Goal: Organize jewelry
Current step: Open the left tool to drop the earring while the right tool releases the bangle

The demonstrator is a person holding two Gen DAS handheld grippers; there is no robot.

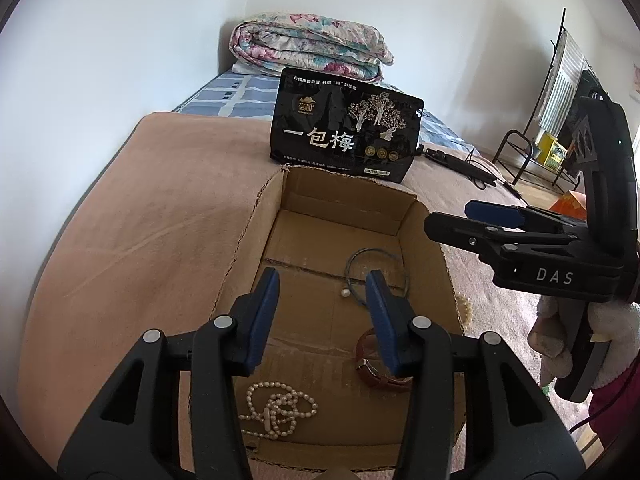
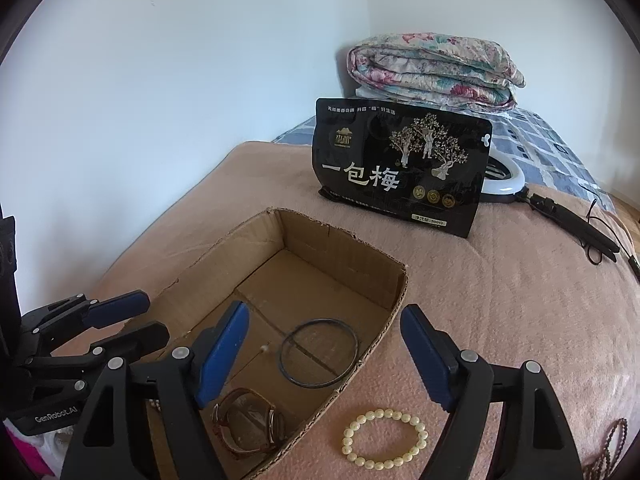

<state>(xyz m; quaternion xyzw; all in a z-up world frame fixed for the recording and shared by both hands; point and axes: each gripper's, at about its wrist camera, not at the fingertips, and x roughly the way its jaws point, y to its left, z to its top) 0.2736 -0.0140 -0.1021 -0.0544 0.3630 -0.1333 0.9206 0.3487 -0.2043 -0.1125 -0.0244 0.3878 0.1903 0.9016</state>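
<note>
Behind cardboard box (image 2: 344,258), black pouch (image 2: 400,168) reads "一包梅"; left gripper (image 1: 322,304), right gripper (image 2: 324,344) both apart, empty.

A black snack pouch (image 2: 400,172) stands upright mid-frame on the pink blanket (image 2: 520,300) — behind it, upper right, a folded floral quilt (image 2: 432,68); a ring light (image 2: 505,178) lies beside the pouch.

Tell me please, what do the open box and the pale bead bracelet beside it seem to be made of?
The open brown box looks like matte corrugated cardboard: torn, ragged rims and folded flaps. The pale cream bead bracelet on the pink blanket has smooth, slightly glossy round beads, perhaps stone, jade or plastic; the look leaves it open.
</note>
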